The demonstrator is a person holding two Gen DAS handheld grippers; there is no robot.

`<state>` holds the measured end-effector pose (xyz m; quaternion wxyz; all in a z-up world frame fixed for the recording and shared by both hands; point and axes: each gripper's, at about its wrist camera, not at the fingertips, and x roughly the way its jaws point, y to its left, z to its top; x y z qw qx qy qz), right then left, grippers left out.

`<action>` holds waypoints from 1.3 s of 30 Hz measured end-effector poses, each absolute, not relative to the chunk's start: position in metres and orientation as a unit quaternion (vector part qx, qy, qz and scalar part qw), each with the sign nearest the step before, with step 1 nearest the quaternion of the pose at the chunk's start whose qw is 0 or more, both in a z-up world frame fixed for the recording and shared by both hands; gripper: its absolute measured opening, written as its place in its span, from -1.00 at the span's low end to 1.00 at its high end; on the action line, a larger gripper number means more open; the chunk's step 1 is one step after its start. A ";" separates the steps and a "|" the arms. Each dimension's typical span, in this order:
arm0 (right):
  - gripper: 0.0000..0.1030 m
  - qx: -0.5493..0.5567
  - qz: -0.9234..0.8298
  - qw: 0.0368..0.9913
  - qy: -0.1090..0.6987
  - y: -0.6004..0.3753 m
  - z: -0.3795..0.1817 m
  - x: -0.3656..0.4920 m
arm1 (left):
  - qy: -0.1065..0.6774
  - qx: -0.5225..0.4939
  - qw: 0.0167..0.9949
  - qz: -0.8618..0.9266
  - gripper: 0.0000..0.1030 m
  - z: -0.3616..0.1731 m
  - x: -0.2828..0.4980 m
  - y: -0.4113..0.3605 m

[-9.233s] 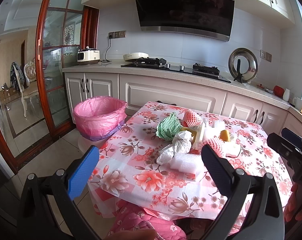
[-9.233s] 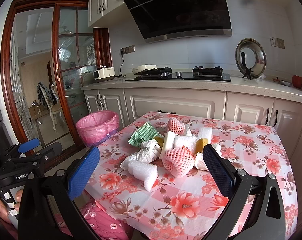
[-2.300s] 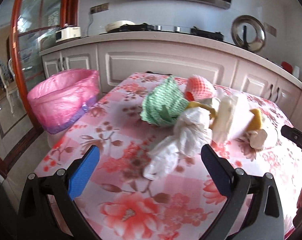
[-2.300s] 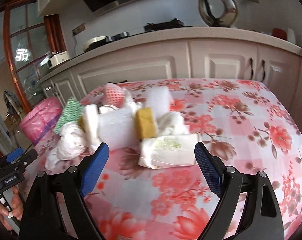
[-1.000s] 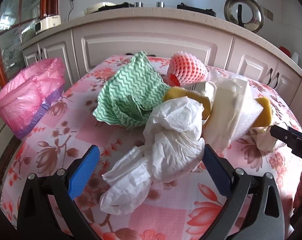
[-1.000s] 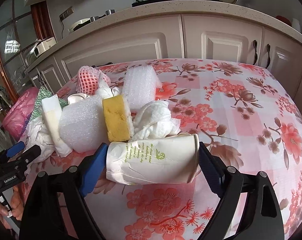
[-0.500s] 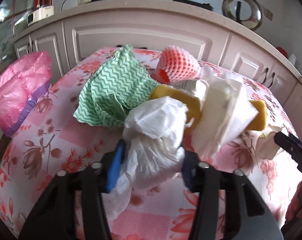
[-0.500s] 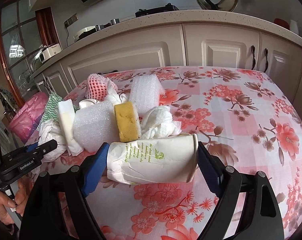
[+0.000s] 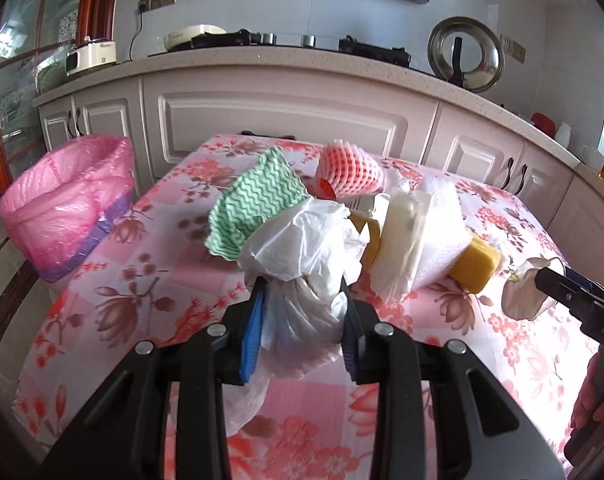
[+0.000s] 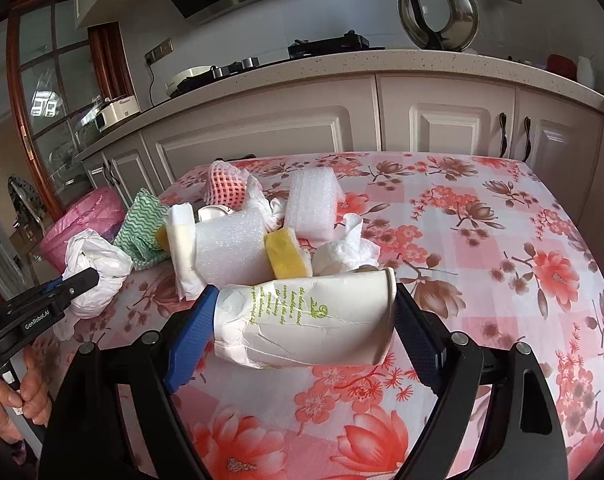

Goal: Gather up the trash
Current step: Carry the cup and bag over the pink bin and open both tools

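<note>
A pile of trash lies on the floral table (image 9: 150, 280). My left gripper (image 9: 302, 316) is shut on a crumpled white plastic bag (image 9: 302, 252) at the pile's near left; the bag also shows in the right wrist view (image 10: 96, 264). My right gripper (image 10: 302, 320) is shut on a crushed white paper cup (image 10: 305, 320) lying on its side, lifted slightly at the pile's near right. The pile holds a green zigzag cloth (image 9: 254, 200), a red foam fruit net (image 9: 349, 168), white foam sheets (image 10: 228, 246), a yellow sponge (image 10: 286, 256) and a crumpled tissue (image 10: 345, 248).
A bin lined with a pink bag (image 9: 66, 204) stands on the floor left of the table. Kitchen cabinets (image 9: 294, 120) and a counter with a stove run behind. The table's right half (image 10: 501, 240) holds only the cloth.
My left gripper closed on the white plastic bag and rose slightly. My right gripper closed tighter around the paper cup and lifted it a little.
</note>
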<state>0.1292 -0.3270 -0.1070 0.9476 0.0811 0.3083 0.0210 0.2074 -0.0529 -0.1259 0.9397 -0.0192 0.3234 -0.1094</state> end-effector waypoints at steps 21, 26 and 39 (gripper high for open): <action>0.58 0.029 0.100 0.957 0.269 -0.243 -0.056 0.095 | 0.268 -0.018 0.959 -0.088 -0.37 -0.084 0.138 0.002; 0.58 0.019 0.125 0.955 0.266 -0.218 -0.051 0.094 | 0.262 -0.030 0.962 -0.069 -0.37 -0.081 0.129 0.028; 0.58 0.001 0.192 0.954 0.231 -0.147 -0.029 0.112 | 0.222 -0.018 0.975 -0.005 -0.37 -0.064 0.109 0.085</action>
